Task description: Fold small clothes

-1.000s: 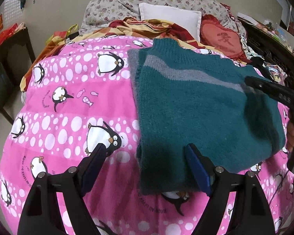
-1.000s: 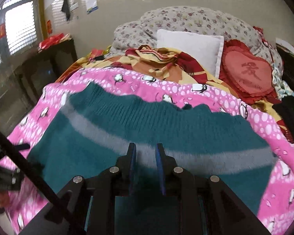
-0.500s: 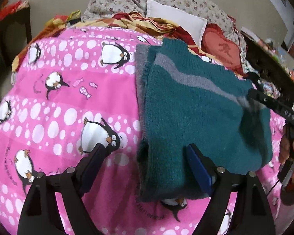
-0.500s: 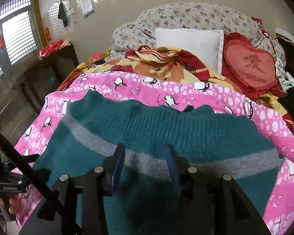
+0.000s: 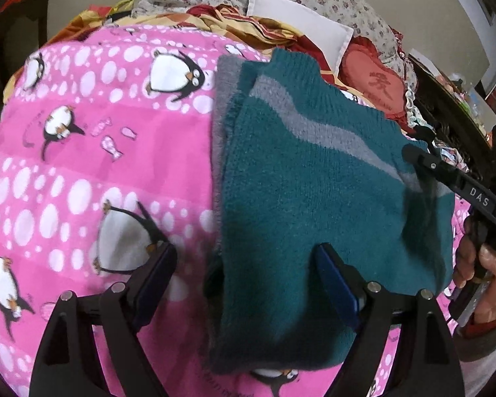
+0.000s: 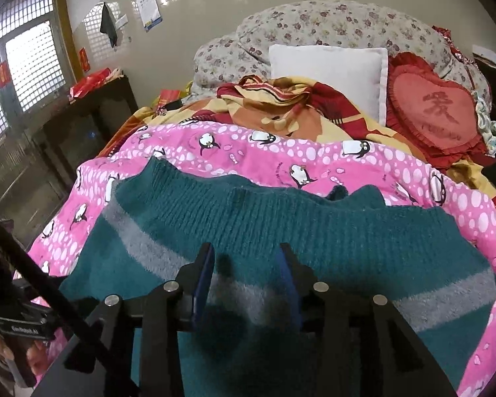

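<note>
A teal knit sweater (image 5: 314, 192) with a grey stripe lies folded on the pink penguin blanket (image 5: 82, 165). My left gripper (image 5: 244, 258) is open, its jaws wide apart above the sweater's near left edge, holding nothing. The right gripper shows at the right edge of the left wrist view (image 5: 413, 155), over the sweater's right side. In the right wrist view the sweater (image 6: 314, 218) fills the foreground and my right gripper (image 6: 246, 258) is open just above its grey stripe, empty.
A white pillow (image 6: 327, 72), a red heart cushion (image 6: 436, 106), a floral quilt (image 6: 330, 23) and a crumpled orange-red cloth (image 6: 281, 99) lie at the bed's head. A dark cabinet (image 6: 89, 125) stands to the left, dark furniture (image 5: 453, 99) to the right.
My right gripper has opened from nearly shut and let go of the sweater. My left gripper stayed open and moved closer over the sweater's near left edge.
</note>
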Demonstrator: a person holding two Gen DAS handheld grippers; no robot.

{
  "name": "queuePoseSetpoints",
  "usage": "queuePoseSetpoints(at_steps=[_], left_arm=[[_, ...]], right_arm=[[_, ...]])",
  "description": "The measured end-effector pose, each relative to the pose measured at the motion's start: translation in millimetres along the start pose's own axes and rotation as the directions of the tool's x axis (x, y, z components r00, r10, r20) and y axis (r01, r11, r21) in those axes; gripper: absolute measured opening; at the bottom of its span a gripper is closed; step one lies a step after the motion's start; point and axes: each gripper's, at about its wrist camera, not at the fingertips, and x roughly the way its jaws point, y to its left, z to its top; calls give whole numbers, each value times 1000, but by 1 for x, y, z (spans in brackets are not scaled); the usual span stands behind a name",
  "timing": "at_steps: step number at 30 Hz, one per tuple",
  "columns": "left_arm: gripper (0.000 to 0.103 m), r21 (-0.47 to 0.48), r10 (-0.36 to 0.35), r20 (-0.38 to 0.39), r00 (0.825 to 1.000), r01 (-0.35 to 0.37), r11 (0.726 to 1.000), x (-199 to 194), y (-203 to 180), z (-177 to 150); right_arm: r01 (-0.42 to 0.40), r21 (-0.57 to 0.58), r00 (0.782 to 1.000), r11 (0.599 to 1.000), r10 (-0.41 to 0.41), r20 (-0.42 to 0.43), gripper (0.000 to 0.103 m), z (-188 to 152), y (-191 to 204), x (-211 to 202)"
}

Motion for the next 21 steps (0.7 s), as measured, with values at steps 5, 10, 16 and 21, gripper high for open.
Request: queuePoseSetpoints(at_steps=[5, 10, 16, 21], left_arm=[[89, -23, -41, 12, 999, 41, 999, 7, 0, 0], [68, -36, -98, 24, 995, 99, 994, 8, -2, 0], [28, -70, -139, 15, 990, 140, 988, -8, -5, 7], [21, 12, -143, 67, 987, 143, 990, -42, -37, 17]], right_arm=[[-20, 1, 1000, 1000, 20, -13, 42, -4, -6, 12], [-54, 28, 998, 998, 54, -18, 42, -1, -11, 11], [-114, 89, 993, 990, 115, -16, 42, 0, -22, 10], [-175, 158, 984, 972, 179, -7, 41, 0, -34, 9]])
